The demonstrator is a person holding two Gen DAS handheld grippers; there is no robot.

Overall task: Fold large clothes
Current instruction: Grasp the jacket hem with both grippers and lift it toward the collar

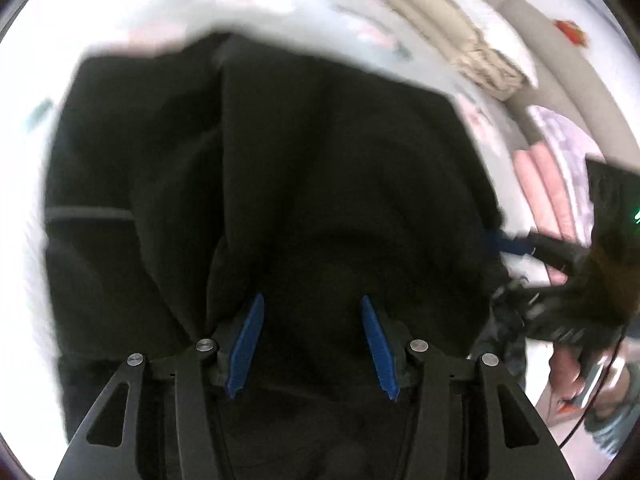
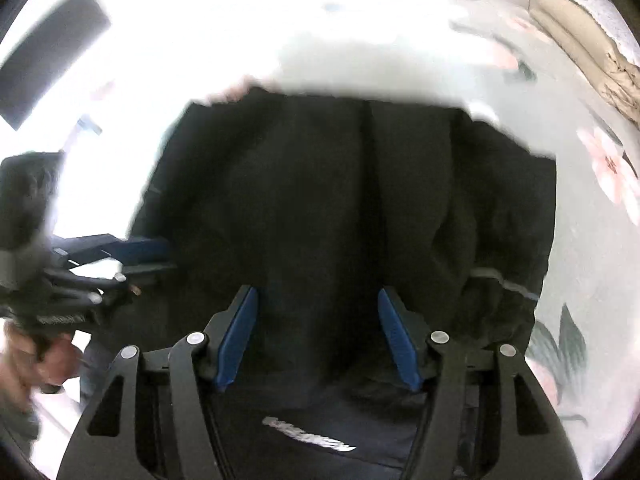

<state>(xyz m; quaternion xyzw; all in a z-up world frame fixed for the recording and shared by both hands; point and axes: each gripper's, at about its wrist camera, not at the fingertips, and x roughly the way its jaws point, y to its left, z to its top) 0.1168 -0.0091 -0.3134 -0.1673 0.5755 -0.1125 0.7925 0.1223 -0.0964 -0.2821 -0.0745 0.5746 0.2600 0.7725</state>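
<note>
The black garment (image 1: 304,184) lay spread over the flowered bedsheet (image 2: 592,240) beneath both my grippers. My left gripper (image 1: 312,344) and right gripper (image 2: 318,336) each stood spread, pads clear of the cloth. Folded beige bedding (image 1: 460,40) and pink towels (image 1: 536,184) lay beyond.

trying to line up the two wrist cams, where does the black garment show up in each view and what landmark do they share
Left wrist view: the black garment fills the centre, spreading from under the left gripper toward the top.
Right wrist view: it fills the centre again, with a silver logo low between the fingers.
Shared landmark: the floral bedsheet beneath it; the beige folded fabric sits upper right in both.
</note>
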